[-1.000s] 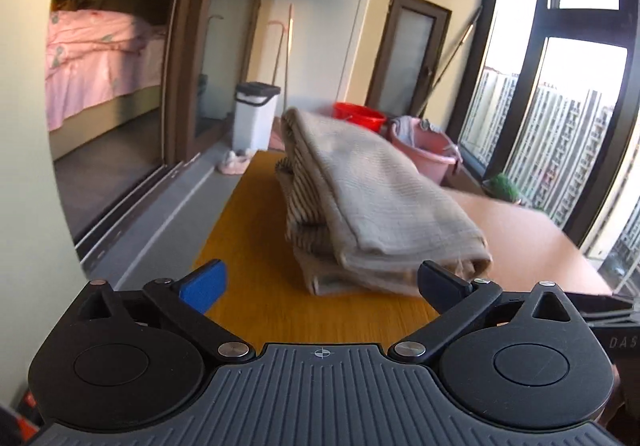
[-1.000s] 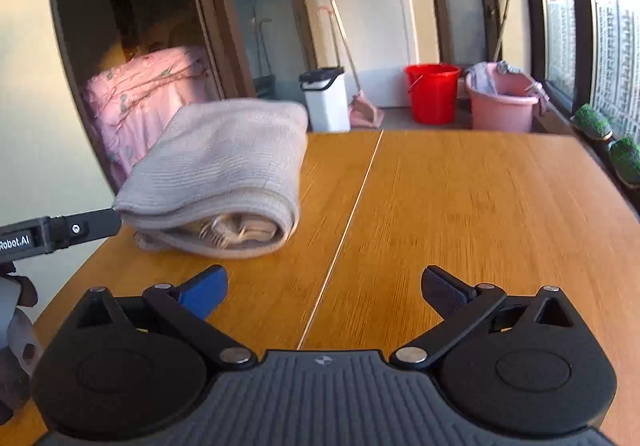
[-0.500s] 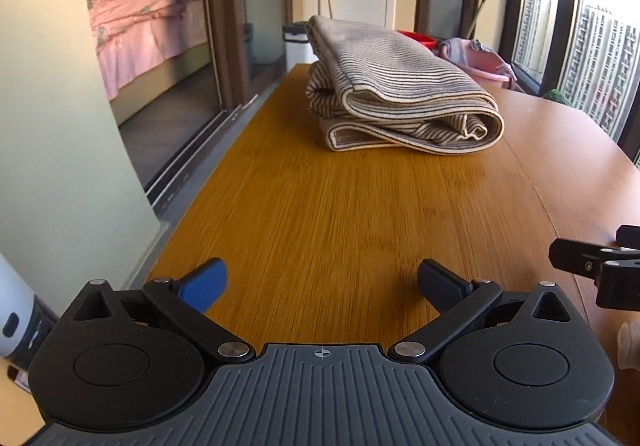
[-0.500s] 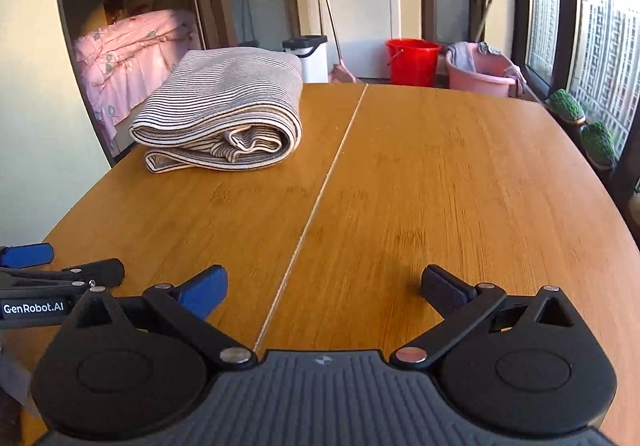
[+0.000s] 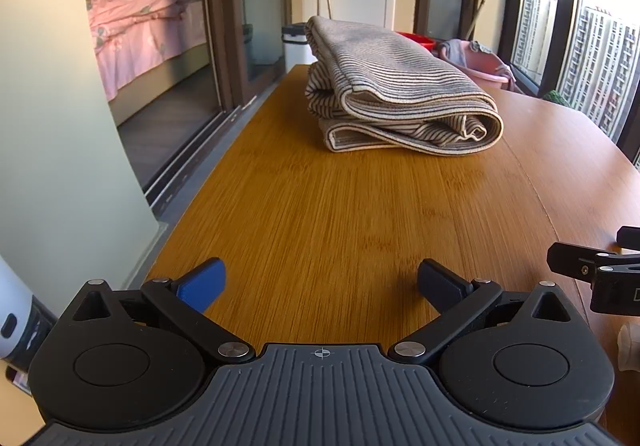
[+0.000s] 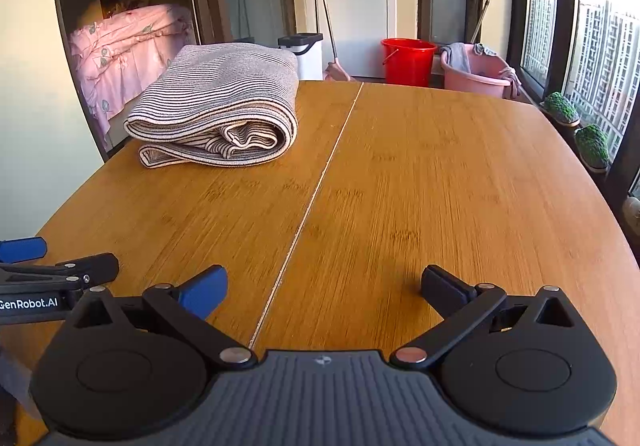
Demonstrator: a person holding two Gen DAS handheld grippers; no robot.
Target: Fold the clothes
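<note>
- One striped garment (image 5: 400,90), knit and folded into a thick rounded bundle, lies upper centre on the wood-grain worktop (image 5: 340,230).
- Right view alone shows a red bucket (image 6: 408,60).
- Both tongs, left (image 5: 320,284) and right (image 6: 324,288), gape empty, drawn farther back than before.

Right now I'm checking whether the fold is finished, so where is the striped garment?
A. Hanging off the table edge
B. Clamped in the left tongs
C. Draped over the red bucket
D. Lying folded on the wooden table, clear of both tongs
D: the striped garment lies in a folded stack on the wooden table, while the left tongs and right tongs are both open and empty, well short of it.
</note>
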